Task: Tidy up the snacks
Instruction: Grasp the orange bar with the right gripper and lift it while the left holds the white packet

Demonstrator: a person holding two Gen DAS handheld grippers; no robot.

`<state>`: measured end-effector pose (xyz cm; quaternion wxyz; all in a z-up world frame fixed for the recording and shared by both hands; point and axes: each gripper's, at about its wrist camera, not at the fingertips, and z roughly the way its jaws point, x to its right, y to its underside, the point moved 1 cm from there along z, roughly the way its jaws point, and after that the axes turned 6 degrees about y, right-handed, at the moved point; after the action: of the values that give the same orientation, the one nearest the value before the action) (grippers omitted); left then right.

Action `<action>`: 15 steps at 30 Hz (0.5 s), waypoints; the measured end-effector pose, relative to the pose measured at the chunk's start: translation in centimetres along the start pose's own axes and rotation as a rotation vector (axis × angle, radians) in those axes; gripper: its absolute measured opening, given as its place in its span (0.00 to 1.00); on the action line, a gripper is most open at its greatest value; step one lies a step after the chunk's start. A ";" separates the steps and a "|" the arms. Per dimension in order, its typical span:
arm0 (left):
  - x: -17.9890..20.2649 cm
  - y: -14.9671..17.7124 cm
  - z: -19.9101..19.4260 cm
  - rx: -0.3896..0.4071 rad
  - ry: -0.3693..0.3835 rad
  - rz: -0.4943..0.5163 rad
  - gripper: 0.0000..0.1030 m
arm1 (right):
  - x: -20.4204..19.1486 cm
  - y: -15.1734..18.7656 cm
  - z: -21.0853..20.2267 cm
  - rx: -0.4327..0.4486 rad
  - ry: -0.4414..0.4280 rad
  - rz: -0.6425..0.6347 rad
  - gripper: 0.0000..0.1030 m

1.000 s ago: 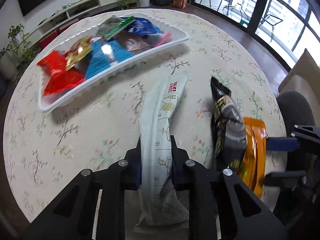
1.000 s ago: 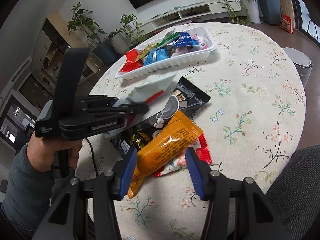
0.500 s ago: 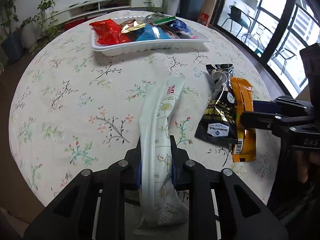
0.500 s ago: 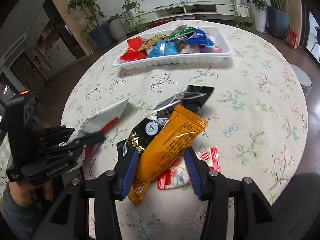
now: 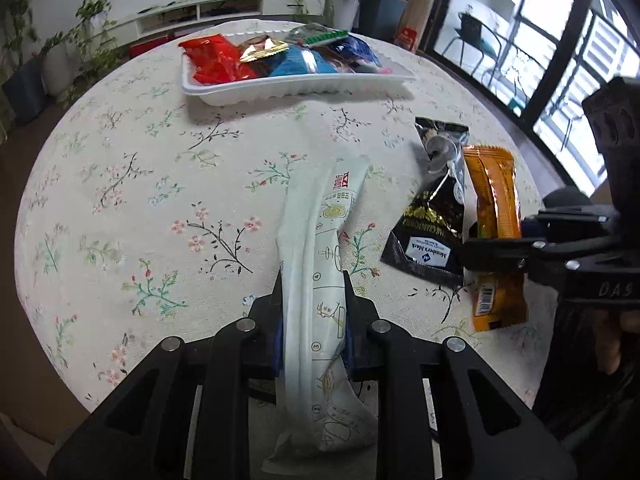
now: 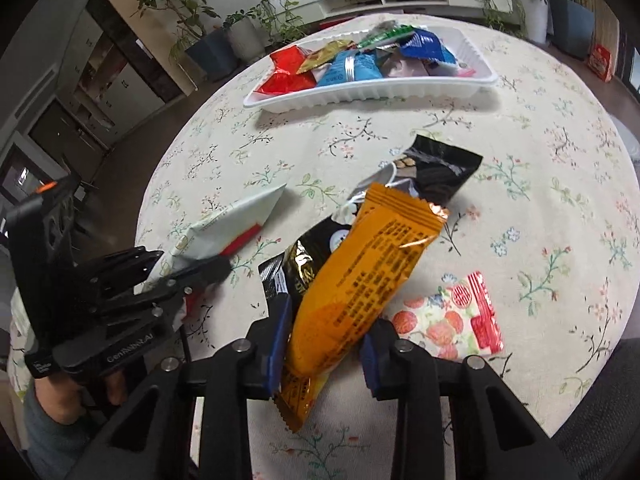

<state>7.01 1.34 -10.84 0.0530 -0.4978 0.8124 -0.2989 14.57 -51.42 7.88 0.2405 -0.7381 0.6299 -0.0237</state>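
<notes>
My left gripper (image 5: pixel 313 320) is shut on a long pale green-white snack packet (image 5: pixel 324 240), also seen in the right wrist view (image 6: pixel 236 224), held over the near part of the table. My right gripper (image 6: pixel 324 340) stands open around the lower end of an orange snack packet (image 6: pixel 360 280), which lies on a black packet (image 6: pixel 436 176); the jaws do not press it. Both packets show in the left wrist view: orange (image 5: pixel 492 208), black (image 5: pixel 436 216). A white tray (image 5: pixel 296 88) full of snacks sits at the far side, also in the right wrist view (image 6: pixel 372 92).
A small strawberry-print red packet (image 6: pixel 456 316) lies right of my right gripper. The round table has a floral cloth (image 5: pixel 160 168). A dark chair edge (image 6: pixel 600 420) is at the near right. Plants and a low shelf stand beyond the table.
My left gripper has pulled back toward the near table edge with the pale packet, so the tray looks farther. My right gripper has moved forward around the orange packet.
</notes>
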 end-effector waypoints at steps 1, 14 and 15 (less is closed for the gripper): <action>0.2 -0.2 0.1 -0.009 -0.010 0.014 0.19 | 0.1 0.1 0.0 -0.006 -0.001 0.005 0.33; 0.9 -1.2 1.0 -0.012 -0.062 0.049 0.19 | 1.0 0.6 -0.1 -0.012 -0.073 0.054 0.25; 0.8 -1.2 1.0 -0.013 -0.063 0.050 0.18 | 1.1 0.6 -0.2 -0.009 -0.079 0.055 0.23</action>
<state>7.90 -0.18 -10.80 0.0827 -0.4867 0.8244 -0.2766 14.18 -52.60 7.54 0.2626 -0.7219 0.6401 0.0148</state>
